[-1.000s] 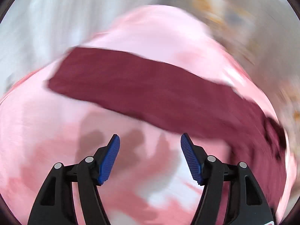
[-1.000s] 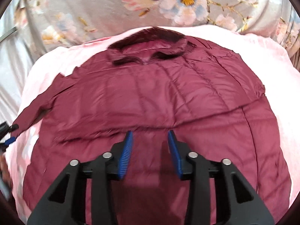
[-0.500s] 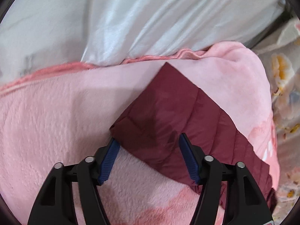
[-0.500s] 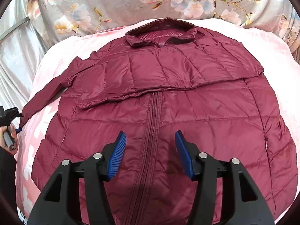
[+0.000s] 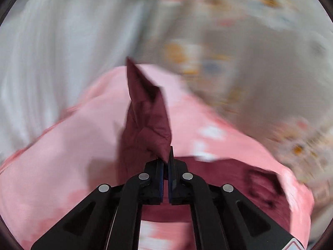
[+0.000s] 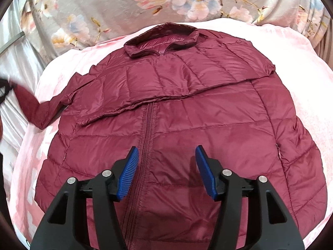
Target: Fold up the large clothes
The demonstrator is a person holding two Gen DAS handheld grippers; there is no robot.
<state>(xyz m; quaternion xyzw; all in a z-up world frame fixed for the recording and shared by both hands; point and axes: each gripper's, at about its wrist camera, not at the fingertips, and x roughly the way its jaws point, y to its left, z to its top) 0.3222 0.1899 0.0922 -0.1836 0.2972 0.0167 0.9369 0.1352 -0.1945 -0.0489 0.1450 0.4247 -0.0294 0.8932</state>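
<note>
With our left gripper (image 5: 166,162) clamped on the maroon quilted puffer jacket's (image 6: 177,125) sleeve cuff (image 5: 147,120) and the right gripper (image 6: 166,166) half-wide and empty, we judge the sleeve fold is next, across the chest.

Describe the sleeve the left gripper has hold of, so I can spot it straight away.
Start at the maroon puffer jacket spread zip-up on the pink blanket. From its shoulder on the image-left side, one sleeve stretches past the body towards the blanket's edge. Its cuff end is pinched in the left gripper; the other sleeve lies folded across the chest.
</note>
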